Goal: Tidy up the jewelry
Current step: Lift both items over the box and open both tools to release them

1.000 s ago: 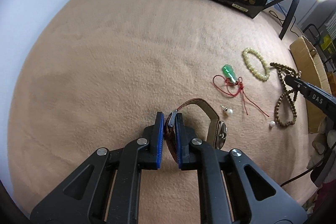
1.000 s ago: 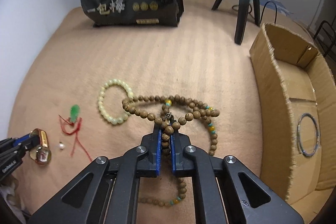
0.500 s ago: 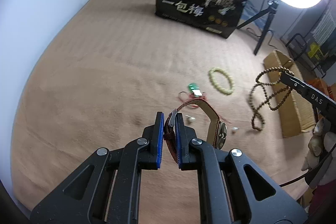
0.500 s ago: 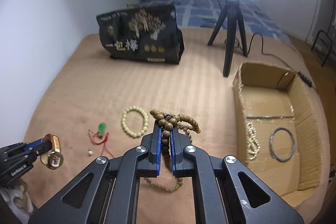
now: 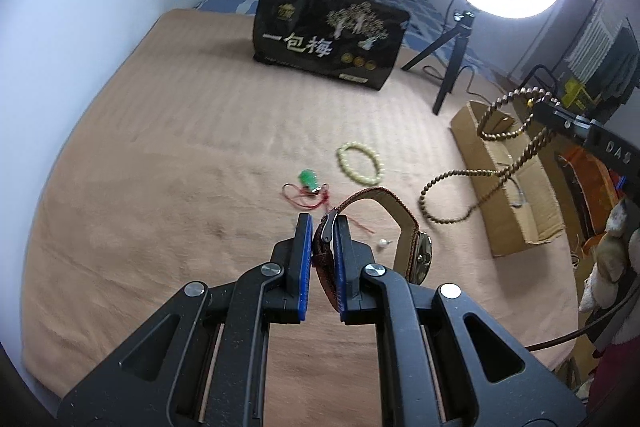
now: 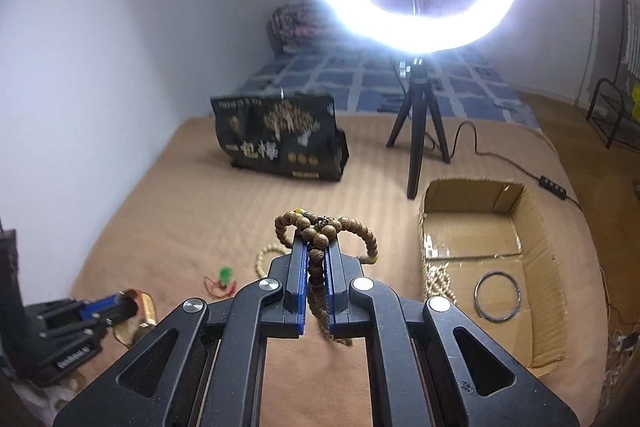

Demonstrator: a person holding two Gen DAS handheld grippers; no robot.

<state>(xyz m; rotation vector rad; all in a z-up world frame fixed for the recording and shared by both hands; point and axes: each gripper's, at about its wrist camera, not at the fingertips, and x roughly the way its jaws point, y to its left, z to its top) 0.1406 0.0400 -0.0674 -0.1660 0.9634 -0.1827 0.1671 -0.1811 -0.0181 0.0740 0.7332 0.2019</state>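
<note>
My left gripper (image 5: 320, 223) is shut on the brown strap of a wristwatch (image 5: 404, 227), held above the tan blanket; the watch also shows in the right wrist view (image 6: 140, 311). My right gripper (image 6: 316, 251) is shut on a long wooden bead necklace (image 6: 320, 227), lifted high; its loops hang in the air near the box in the left wrist view (image 5: 500, 151). A pale green bead bracelet (image 5: 360, 163), a green pendant on red cord (image 5: 308, 183) and a small pearl (image 5: 383, 243) lie on the blanket. The cardboard box (image 6: 536, 227) holds a metal bangle (image 6: 498, 295) and pale beads (image 6: 438, 283).
A black printed bag (image 5: 328, 39) stands at the back of the blanket (image 5: 160, 147). A ring light on a tripod (image 6: 416, 147) stands behind the box, its cable trailing right. A white wall runs along the left.
Both grippers have risen well above the blanket. The bead necklace left the blanket and now hangs from my right gripper near the box. The watch went up with my left gripper.
</note>
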